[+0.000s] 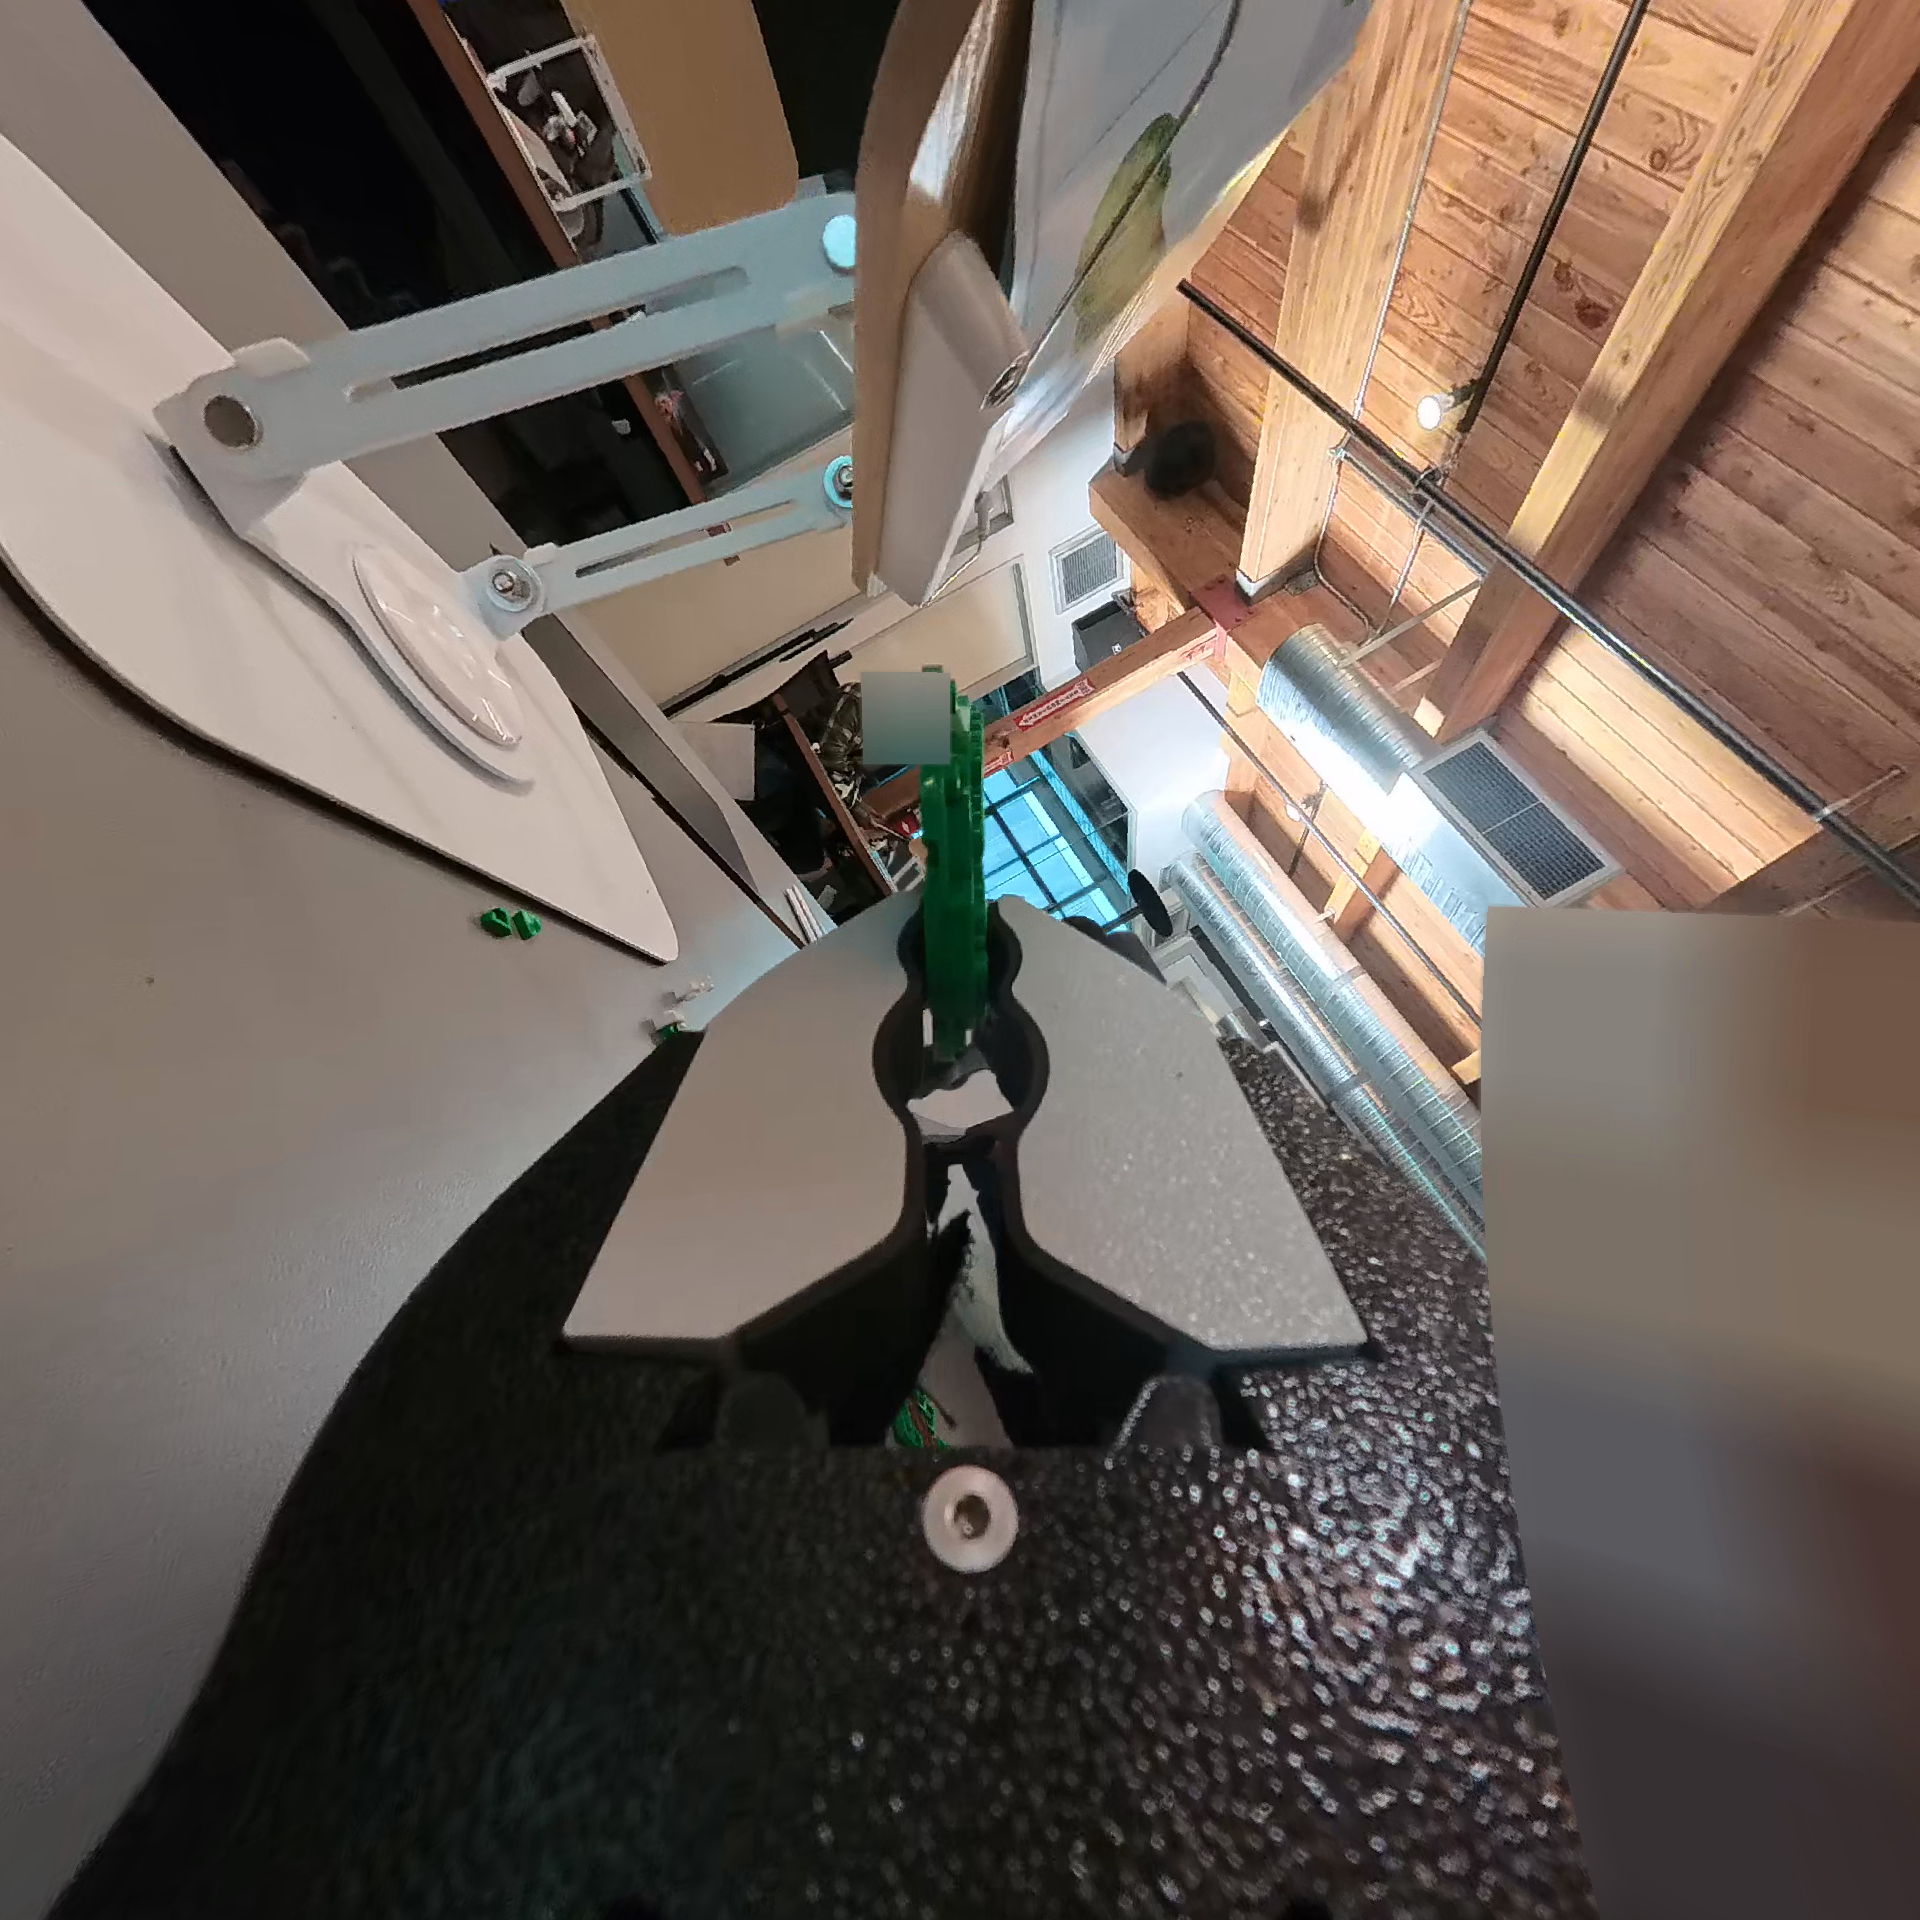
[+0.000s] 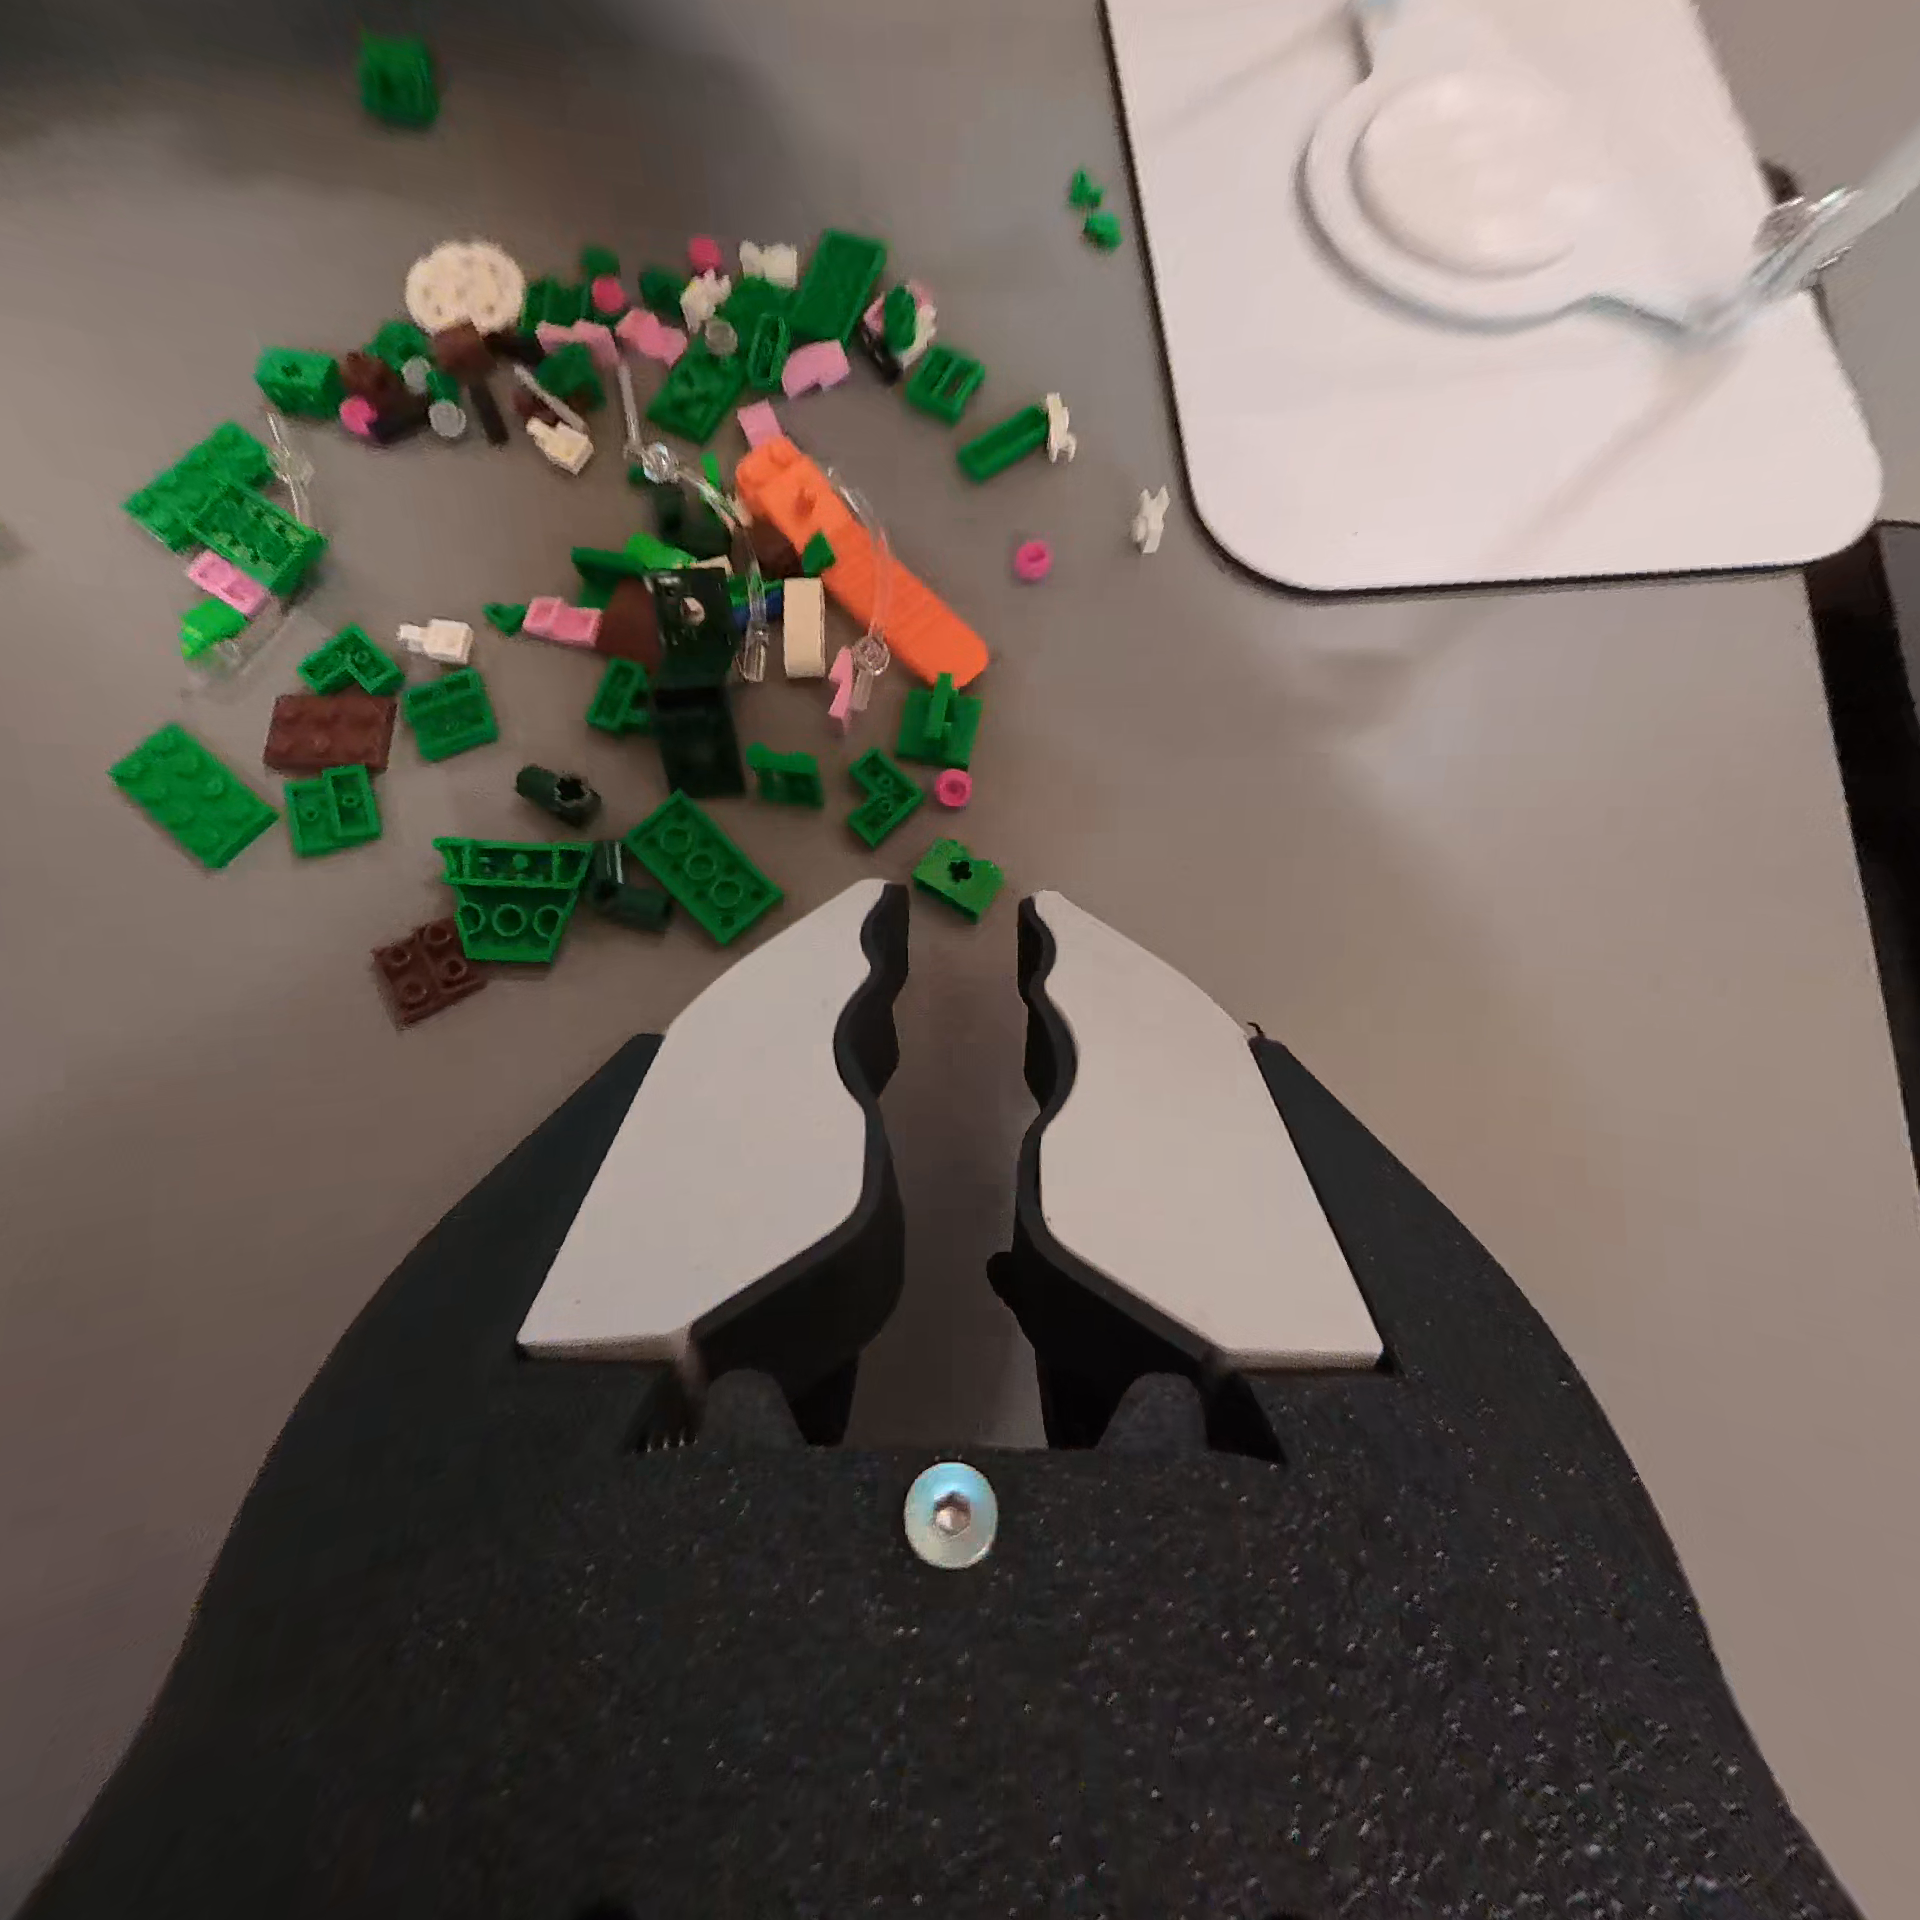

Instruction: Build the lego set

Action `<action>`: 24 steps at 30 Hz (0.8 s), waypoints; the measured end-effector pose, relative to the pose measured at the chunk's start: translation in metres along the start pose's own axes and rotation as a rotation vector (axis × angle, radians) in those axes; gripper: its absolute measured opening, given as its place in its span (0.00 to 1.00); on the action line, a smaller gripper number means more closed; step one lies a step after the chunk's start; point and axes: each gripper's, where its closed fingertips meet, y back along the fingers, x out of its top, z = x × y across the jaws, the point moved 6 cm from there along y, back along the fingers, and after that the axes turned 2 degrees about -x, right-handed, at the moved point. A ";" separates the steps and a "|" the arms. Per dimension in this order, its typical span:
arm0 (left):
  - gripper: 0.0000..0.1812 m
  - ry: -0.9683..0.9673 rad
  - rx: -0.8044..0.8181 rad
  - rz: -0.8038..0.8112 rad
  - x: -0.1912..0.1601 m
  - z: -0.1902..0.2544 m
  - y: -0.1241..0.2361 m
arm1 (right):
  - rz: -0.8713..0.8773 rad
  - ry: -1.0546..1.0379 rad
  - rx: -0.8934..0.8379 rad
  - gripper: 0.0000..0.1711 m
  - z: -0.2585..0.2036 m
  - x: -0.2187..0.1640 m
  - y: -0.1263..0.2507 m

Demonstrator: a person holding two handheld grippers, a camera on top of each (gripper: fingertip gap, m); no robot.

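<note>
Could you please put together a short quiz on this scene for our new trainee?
1. True or false: the left tongs are empty.
2. Which piece lies nearest the right tongs' tips? A. the orange tool B. a small green block C. a brown plate
3. Fill in: the right tongs are ____ (open/shut).

Key: 1. False, they are shut on a green lego assembly. 2. B. 3. open.

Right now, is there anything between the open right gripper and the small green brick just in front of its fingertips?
Nothing visible. The right gripper is open, and only bare grey table lies between it and the small green brick.
</note>
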 end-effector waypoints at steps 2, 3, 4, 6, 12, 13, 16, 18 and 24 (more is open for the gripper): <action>0.06 -0.012 0.002 0.000 0.001 0.002 0.000 | -0.031 0.014 0.046 0.10 0.002 0.001 -0.006; 0.04 -0.015 0.002 -0.001 0.001 0.002 0.001 | -0.048 0.018 0.063 0.10 0.003 0.001 -0.009; 0.04 -0.017 0.002 -0.002 0.001 0.003 0.000 | -0.064 0.025 0.079 0.10 0.004 0.002 -0.011; 0.04 -0.019 0.003 -0.005 0.001 0.003 0.000 | -0.079 0.035 0.112 0.10 0.005 0.003 -0.015; 0.04 -0.013 0.016 -0.018 -0.001 -0.001 -0.001 | -0.144 0.087 0.146 0.08 0.003 0.004 -0.017; 0.04 -0.011 0.018 -0.020 -0.002 -0.001 -0.001 | -0.153 0.099 0.144 0.08 0.002 0.004 -0.016; 0.04 -0.008 0.018 -0.023 -0.003 -0.002 -0.002 | -0.162 0.134 0.142 0.11 -0.002 0.005 -0.017; 0.04 -0.008 0.019 -0.028 -0.003 -0.002 -0.002 | -0.166 0.144 0.130 0.12 -0.002 0.006 -0.017; 0.04 -0.007 0.021 -0.036 -0.004 -0.003 -0.003 | -0.199 0.209 0.069 0.00 0.000 0.007 -0.017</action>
